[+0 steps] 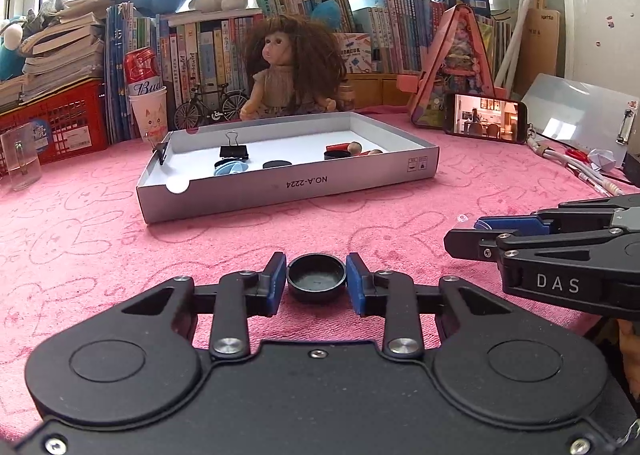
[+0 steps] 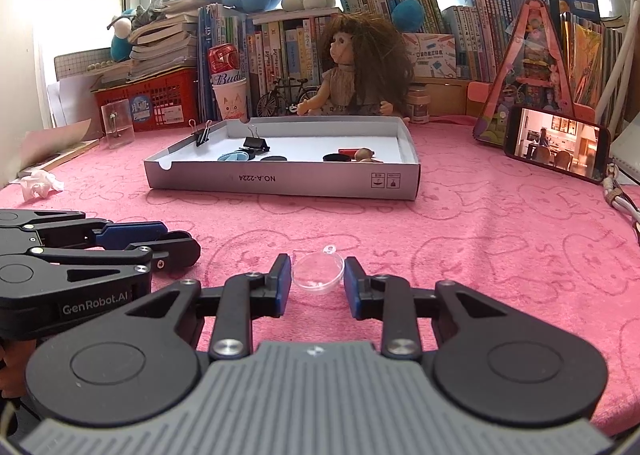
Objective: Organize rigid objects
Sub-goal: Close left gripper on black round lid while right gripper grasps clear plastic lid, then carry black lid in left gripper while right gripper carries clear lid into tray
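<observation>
The left gripper (image 1: 316,282) sat low over the pink cloth (image 1: 120,239), its blue pads on either side of a black cap (image 1: 316,280). The cap was small, round and shallow, lying open side up with a raised rim. Both pads stood right at its rim; whether they actually pressed it could not be told. The right gripper (image 2: 317,281) was just to the right of the left one, its fingers framing a clear dome (image 2: 319,272), a small transparent half-shell with a tiny loop tab on its far edge. A narrow strip of cloth showed between each pad and the dome, so the fingers were parted slightly wider than the dome and held nothing.

Farther away, in the middle of the cloth, lay a shallow white box lid (image 2: 280,179) printed NO.A-2224. Inside it were two black binder clips: one clipped on the left wall (image 2: 202,137), one standing on the floor (image 2: 256,144). Also inside were one light blue round piece (image 2: 233,156), two black discs (image 2: 275,158) and (image 2: 336,157), one red cylinder (image 2: 347,151), and wooden pieces (image 2: 364,154) whose number was hard to tell.

Behind the lid sat one doll (image 2: 356,67) with bushy brown hair, and one phone (image 2: 556,143) stood at the far right with its screen lit.
</observation>
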